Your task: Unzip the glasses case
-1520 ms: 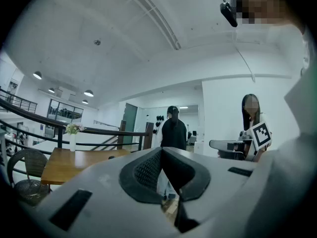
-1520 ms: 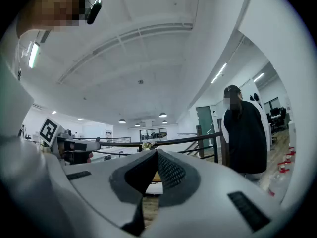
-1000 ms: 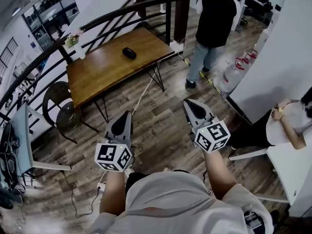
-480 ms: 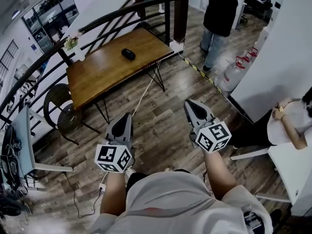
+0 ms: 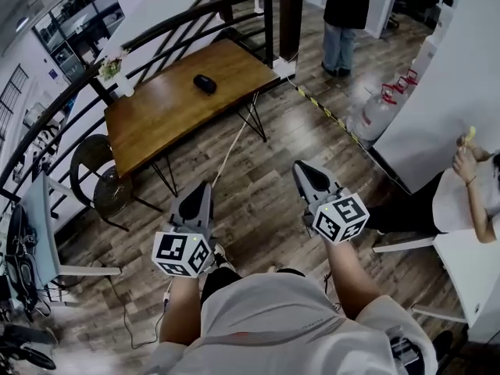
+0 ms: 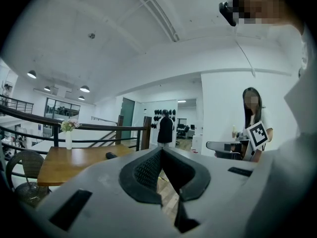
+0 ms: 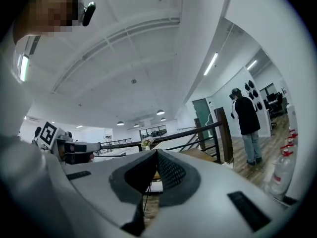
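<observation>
The glasses case [image 5: 205, 83] is a small black oblong lying on the far part of a wooden table [image 5: 156, 119]. In the left gripper view the glasses case [image 6: 111, 155] shows as a dark lump on the tabletop, well beyond the jaws. My left gripper [image 5: 199, 191] and right gripper [image 5: 305, 170] are held out at waist height over the wooden floor, both pointing towards the table and well short of it. In the gripper views the left gripper [image 6: 161, 150] and the right gripper [image 7: 156, 152] are each shut with nothing between the pads.
A vase of flowers [image 5: 116, 70] stands at the table's left corner. A wicker chair [image 5: 97, 180] sits by its near left side, with a dark railing [image 5: 195, 18] behind. A person in black [image 5: 346, 10] stands far right, near a large water jug [image 5: 376, 114]. Another person [image 5: 462, 200] sits at right.
The person in black has walked farther away towards the back. The seated person at right has raised a hand. Both grippers stay shut and have shifted only slightly.
</observation>
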`<state>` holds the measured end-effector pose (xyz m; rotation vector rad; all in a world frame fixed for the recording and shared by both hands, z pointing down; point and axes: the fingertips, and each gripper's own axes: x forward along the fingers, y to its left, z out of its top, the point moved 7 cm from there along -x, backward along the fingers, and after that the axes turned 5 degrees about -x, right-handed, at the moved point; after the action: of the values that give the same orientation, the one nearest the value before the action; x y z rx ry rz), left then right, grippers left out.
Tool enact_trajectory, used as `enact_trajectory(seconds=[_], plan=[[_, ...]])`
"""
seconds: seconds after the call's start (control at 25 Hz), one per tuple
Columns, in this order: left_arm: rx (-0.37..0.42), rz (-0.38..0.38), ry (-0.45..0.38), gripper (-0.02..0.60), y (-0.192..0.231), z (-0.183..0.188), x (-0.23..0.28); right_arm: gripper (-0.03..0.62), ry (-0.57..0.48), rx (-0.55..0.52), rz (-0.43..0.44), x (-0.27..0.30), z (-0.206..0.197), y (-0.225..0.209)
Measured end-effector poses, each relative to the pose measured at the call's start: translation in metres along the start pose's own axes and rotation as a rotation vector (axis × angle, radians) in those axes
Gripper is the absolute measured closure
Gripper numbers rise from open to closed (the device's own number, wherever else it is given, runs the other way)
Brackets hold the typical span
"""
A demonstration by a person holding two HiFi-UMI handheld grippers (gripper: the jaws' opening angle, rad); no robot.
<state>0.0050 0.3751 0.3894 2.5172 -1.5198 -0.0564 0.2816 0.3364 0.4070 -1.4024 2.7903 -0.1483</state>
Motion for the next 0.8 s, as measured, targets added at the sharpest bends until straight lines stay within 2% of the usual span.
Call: enact_trajectory(seconds=[0.24,0.48,0.8], plan=[[-0.014,-0.031,0.022,0.568,0.039,-0.003,0.036,0.542,0.044,-0.005,-0.032,0.041,-0.007,-0.011],[-0.021,-0.085,0.026,0.568,0.09,0.01,0.084,0.542,0.083,-0.03,-0.101,0.091,0.002,-0.026],[-0.036,-0.129,0.041,0.568,0.19,0.03,0.125,0.542,0.128,-0.045,-0.121,0.201,0.007,-0.006]])
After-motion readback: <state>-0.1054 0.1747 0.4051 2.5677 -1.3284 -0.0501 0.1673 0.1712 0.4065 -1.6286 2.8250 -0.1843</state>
